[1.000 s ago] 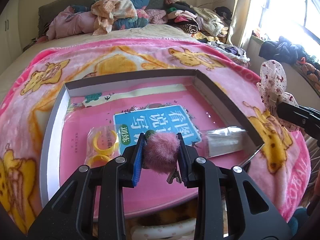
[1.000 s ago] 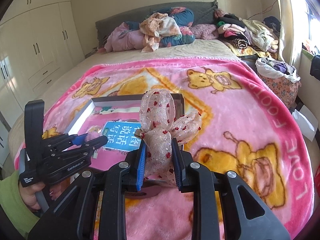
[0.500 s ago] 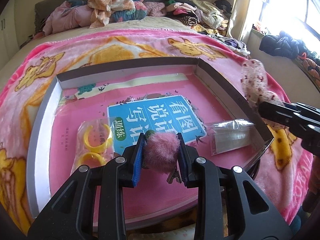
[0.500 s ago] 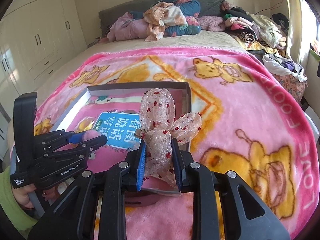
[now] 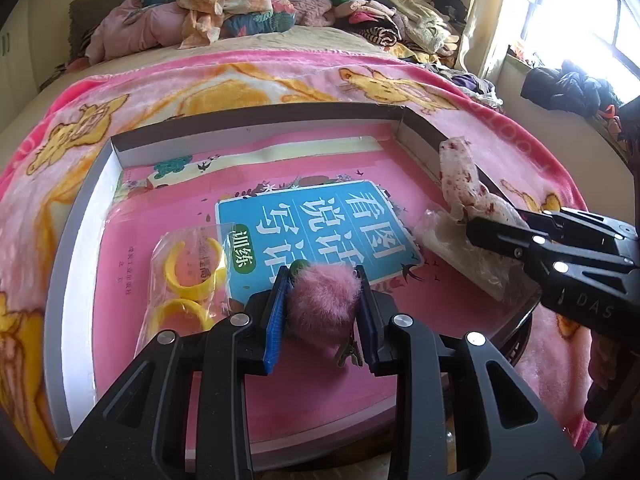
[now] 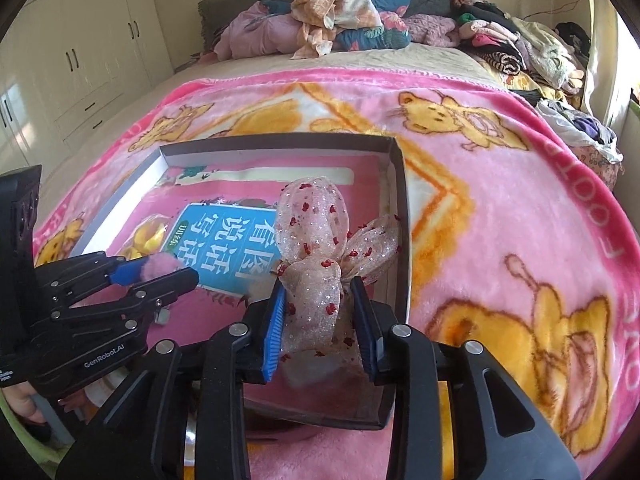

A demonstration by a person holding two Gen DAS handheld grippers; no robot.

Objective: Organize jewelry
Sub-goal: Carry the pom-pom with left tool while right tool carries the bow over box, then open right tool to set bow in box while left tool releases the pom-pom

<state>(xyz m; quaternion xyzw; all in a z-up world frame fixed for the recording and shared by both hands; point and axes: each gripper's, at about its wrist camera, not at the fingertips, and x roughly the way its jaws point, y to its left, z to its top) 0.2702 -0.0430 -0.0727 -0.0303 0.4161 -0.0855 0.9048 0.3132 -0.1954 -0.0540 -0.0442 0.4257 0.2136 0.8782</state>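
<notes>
Gripping a fluffy pink pom-pom clip (image 5: 322, 306) between its blue pads, the left gripper (image 5: 323, 312) hovers over the near part of a shallow grey box (image 5: 256, 120) that sits on a pink cartoon blanket (image 6: 500, 184); jaws stand narrow, pressed into the fur on both sides, w/ a small metal clasp (image 5: 349, 354) hanging below. Right gripper (image 6: 320, 316) is at the box's right side w/ a sheer pink bow w/ red dots (image 6: 316, 240) between its pads; jaws have just been opening, the bow sits loose in the gap and the pads no longer pinch it, though it may brush the left pad, can't tell for sure. In the left wrist view the bow droops over a clear plastic packet (image 5: 460, 248) near the box's right wall. Box bottom is covered by a pink book w/ a blue title panel (image 5: 316, 228). Yellow rings in a clear bag (image 5: 188, 280) lie on the left of the book, just beside the left gripper's tip. Heaped clothes (image 6: 340, 12) lie along the far end of the bed, white wardrobe doors (image 6: 80, 52) at left.
</notes>
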